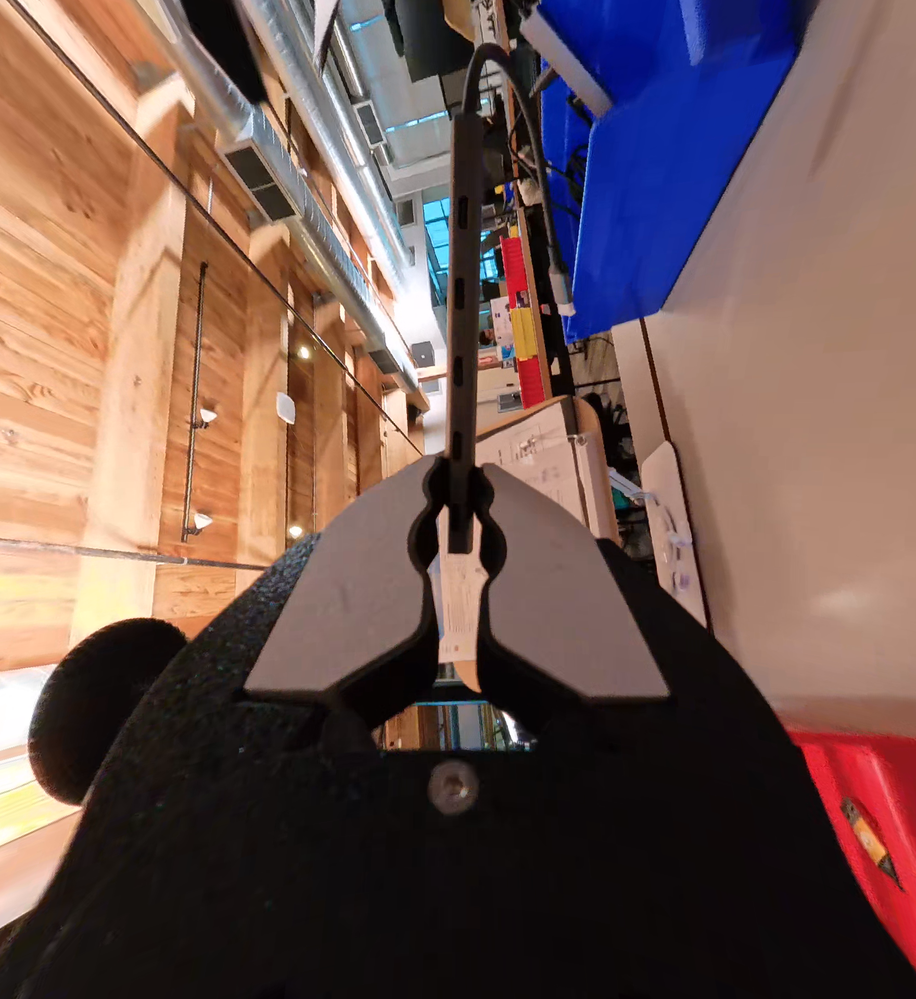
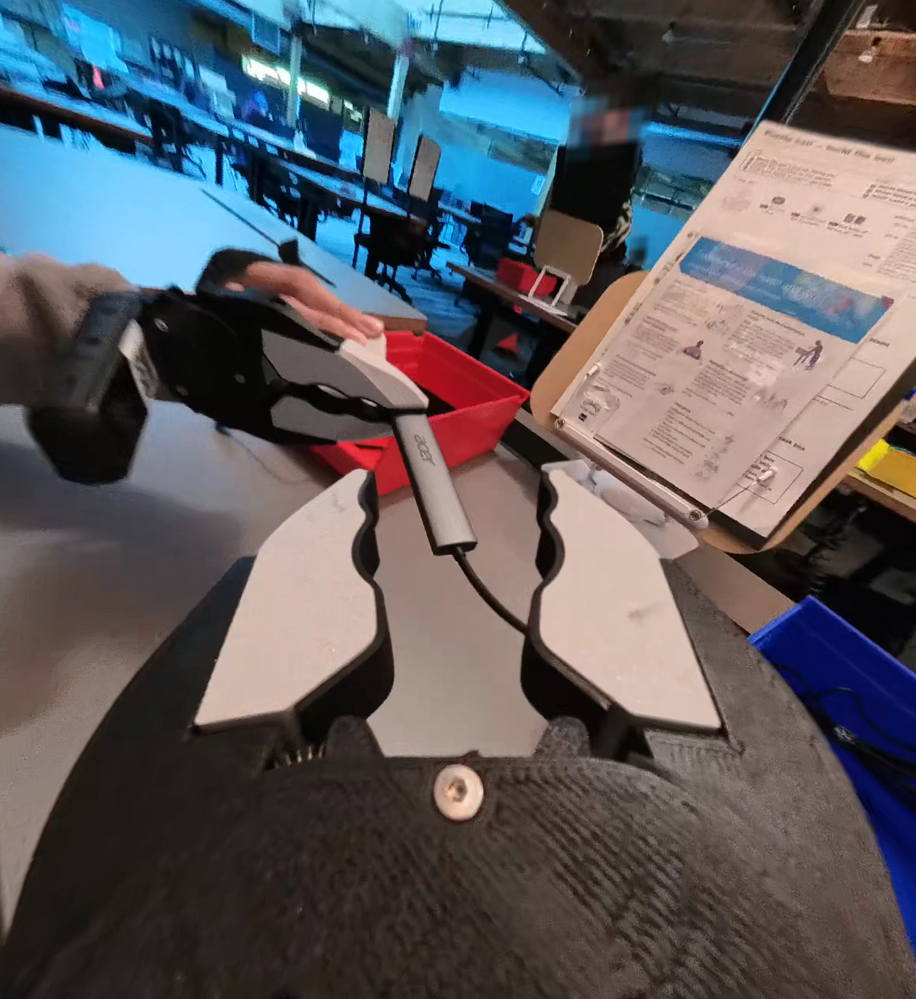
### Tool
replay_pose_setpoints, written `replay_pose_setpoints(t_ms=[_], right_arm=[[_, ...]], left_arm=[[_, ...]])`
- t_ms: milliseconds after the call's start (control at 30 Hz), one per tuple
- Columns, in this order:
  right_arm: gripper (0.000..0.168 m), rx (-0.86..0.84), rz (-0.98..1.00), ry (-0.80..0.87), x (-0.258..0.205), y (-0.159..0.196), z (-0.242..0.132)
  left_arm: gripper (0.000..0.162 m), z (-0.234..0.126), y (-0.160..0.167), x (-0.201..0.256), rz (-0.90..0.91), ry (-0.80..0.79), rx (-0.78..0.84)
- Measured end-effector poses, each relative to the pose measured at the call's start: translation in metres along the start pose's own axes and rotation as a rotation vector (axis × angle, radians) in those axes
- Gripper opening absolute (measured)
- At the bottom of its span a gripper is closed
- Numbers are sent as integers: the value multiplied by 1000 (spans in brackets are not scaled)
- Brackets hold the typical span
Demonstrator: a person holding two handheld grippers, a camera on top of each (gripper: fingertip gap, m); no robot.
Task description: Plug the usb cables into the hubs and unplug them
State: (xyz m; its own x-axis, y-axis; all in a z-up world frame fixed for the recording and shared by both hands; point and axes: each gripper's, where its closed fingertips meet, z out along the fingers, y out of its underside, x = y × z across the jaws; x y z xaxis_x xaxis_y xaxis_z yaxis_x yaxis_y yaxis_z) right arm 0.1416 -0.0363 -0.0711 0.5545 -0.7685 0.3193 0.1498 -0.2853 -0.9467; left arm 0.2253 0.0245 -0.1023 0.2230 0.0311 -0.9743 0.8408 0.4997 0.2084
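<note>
We see the left gripper (image 1: 460, 475) clenched on one end of a slim dark grey hub (image 1: 461, 302). Its fingertips (image 1: 434, 486) pinch the hub edge-on, and the hub runs straight ahead from them, with a row of small ports along the narrow side facing us. At the far end a black cable (image 1: 542, 178) curves out and comes back beside the hub, ending in a silver plug (image 1: 561, 284) that hangs free, in no port. The left wrist view is rolled on its side: the pale table (image 1: 802, 378) rises along the right, with a blue bin (image 1: 677, 162) on it and a red bin (image 1: 888, 843) at the lower right corner.

From the right wrist view we see the right gripper (image 2: 457, 519) released, its jaws wide apart and holding nothing. The hub (image 2: 434, 481) lies in the air between and ahead of its fingers, touching neither, and the cable (image 2: 491, 594) trails down from the hub's near end toward the right finger (image 2: 596, 621). The left gripper (image 2: 391, 403), in a person's hand (image 2: 304, 302), holds the hub's far end above the red bin (image 2: 445, 411). A board with printed sheets (image 2: 758, 335) stands to the right, and the blue bin (image 2: 867, 703) sits at the right edge.
</note>
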Motion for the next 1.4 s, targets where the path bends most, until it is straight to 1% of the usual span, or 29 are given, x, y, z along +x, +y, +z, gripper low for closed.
replay_pose_setpoints(t_ms=[67,133,233,267,333,400,467,600,700,800,933,1233,1333,1400], right_arm=[[55,-57,-10,-16,-4,21,12],[55,-72,18,0,-2,35,20],[41,-33,82,-13,-3,40,21],[38,-25,106,-14,-2,41,21],[43,-44,136,-14,1,47,21],[45,-46,131,-45,-1,47,21],[42,-49,125,-94,-8,45,21],[39,-104,104,-146,-17,57,24],[28,-82,96,-119,-15,58,27],[24,-52,135,-126,-17,59,27],[23,-12,145,-125,-20,56,26],[23,58,278,-103,-23,56,31],[23,58,287,-88,-23,59,33],[23,48,304,-70,-22,65,35]], left_arm=[[9,2,-7,-3,-2,-19,16],[9,3,-9,-6,-19,-34,19],[9,3,-8,-5,13,-43,20],[9,1,-7,-4,15,-47,23],[9,0,-8,-4,39,-49,27],[9,0,-9,-2,46,-44,32],[9,0,-11,0,57,-45,43],[9,1,-14,3,48,-37,58],[9,1,-13,2,25,-43,51],[9,3,-11,4,15,-39,42],[10,4,-10,5,8,-44,41],[9,10,-3,10,-10,-44,10],[9,13,-2,18,-31,-14,0],[9,15,0,26,-81,25,-16]])
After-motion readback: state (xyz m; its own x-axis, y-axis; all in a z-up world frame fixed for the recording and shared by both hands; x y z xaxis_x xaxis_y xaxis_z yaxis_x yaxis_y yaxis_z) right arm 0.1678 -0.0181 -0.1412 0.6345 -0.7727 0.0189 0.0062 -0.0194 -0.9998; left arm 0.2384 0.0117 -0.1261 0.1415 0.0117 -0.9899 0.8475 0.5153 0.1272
